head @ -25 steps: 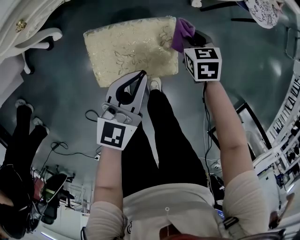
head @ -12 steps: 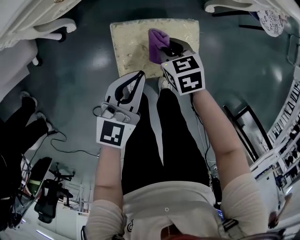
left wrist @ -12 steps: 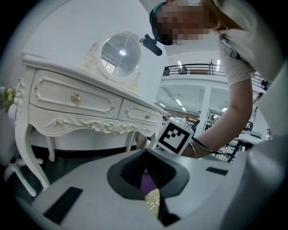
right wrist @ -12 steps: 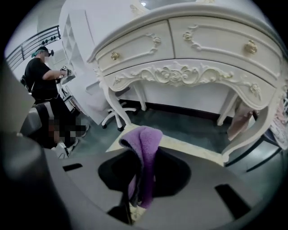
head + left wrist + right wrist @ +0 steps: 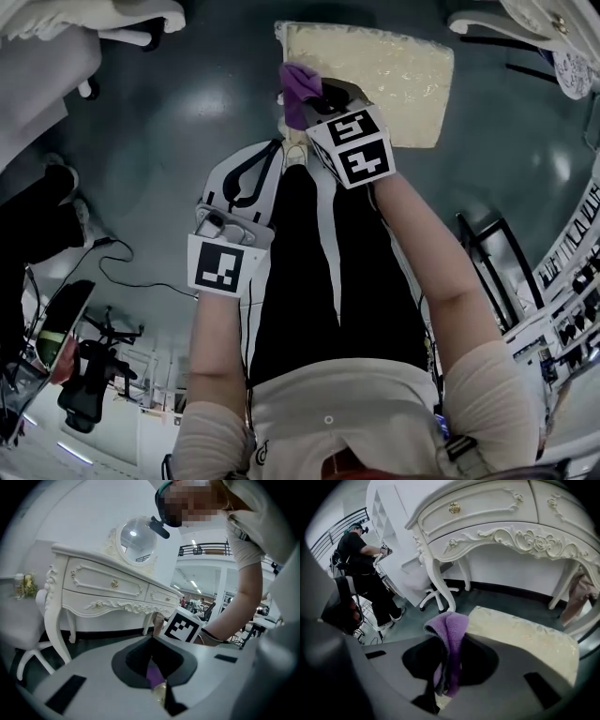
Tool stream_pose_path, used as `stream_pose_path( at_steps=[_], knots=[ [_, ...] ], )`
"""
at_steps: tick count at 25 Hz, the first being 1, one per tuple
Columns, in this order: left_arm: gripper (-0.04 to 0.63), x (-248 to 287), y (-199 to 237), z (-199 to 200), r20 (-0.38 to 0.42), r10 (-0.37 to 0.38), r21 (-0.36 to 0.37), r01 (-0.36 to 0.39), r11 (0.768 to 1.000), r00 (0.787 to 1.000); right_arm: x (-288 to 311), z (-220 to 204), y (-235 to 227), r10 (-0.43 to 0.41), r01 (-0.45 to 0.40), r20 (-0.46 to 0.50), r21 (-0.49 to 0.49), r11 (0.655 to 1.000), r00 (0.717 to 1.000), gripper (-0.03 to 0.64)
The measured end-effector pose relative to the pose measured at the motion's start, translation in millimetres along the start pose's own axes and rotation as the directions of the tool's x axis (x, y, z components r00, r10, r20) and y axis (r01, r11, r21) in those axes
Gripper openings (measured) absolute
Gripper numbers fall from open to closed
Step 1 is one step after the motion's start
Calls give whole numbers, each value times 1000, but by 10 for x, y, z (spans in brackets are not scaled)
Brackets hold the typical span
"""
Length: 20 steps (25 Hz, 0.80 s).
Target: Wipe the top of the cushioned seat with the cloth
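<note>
While outstretched right tongs [image 5: 314, 97] pinch cloth [image 5: 295, 84] on seat [image 5: 389, 61] corner, left tongs [image 5: 277, 145] hover drawn back, pressed together.

Cloth: purple [image 5: 296, 86], soft and bunched, at the upper centre of the head view.
Cloth state: pinched in the right claw [image 5: 451, 641]; a folded lump sticks out past the tips and a tail hangs below.
Cloth place: over the seat's left edge, by its near left corner; whether it presses on the fabric cannot be told.
Seat: pale gold cushion [image 5: 394, 66] with a leaf pattern, roughly square and lying flat, at the top of the head view, right of centre.
</note>
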<state>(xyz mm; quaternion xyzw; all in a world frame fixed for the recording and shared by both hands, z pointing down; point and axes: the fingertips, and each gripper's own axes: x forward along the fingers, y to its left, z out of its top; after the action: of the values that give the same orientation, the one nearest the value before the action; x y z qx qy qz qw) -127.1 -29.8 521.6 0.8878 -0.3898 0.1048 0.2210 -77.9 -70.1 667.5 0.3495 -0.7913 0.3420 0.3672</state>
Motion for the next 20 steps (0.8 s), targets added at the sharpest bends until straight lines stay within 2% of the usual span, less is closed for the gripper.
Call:
stream_pose_path(
  at_steps=[9,15,20],
  knots=[
    [12,-65,110,-154,-3,1,-24,-1,1000,1000,181,-76,-43,-64,60,-58,-62,996,996,81],
    [12,36,-57,-137,-6,-36,-16,35,999,999,71,-135,-229,-103,96,-70,-102,990,992,83],
    [12,92,-180,-117,-19,-43,-6,42,999,999,-53,-238,-419,-126,119,-73,-85,989,989,83]
  ],
)
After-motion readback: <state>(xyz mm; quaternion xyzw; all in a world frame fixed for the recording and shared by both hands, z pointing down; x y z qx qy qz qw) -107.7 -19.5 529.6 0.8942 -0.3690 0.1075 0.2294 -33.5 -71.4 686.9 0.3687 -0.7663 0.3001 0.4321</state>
